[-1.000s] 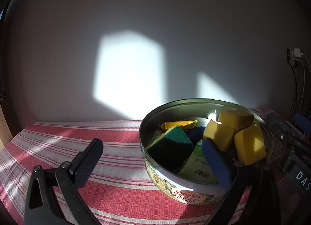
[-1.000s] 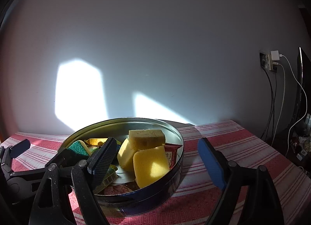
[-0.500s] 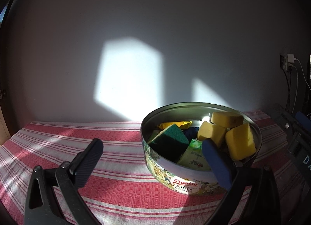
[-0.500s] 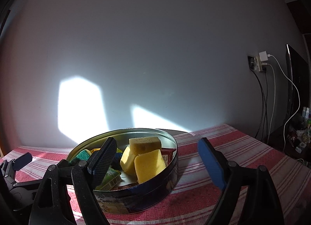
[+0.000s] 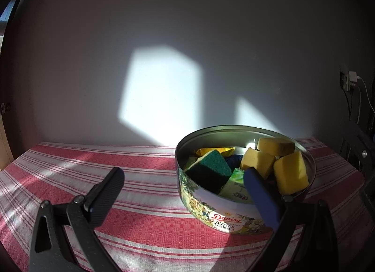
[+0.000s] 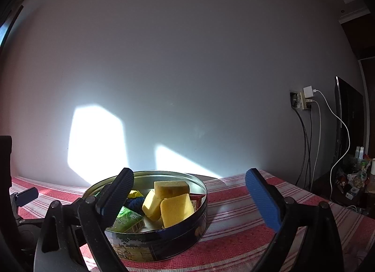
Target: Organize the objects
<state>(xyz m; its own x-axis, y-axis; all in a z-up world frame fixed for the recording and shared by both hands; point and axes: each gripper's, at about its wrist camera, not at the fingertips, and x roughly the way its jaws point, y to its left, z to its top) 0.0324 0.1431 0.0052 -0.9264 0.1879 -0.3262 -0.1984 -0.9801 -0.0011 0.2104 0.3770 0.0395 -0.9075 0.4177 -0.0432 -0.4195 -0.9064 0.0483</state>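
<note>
On striped woven cloth (image 5: 145, 168), round metal tin (image 5: 211, 211), yellow sponge blocks (image 5: 290, 175).

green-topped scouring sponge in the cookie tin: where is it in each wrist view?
Left wrist: the green-topped scouring sponge leans in the left part of the round metal cookie tin, right of centre, in plain view.
Right wrist: only a dark green sliver at the tin's far left, mostly hidden behind the black finger of the right gripper.
Shared landmark: the three yellow sponge blocks on the tin's right side.
</note>
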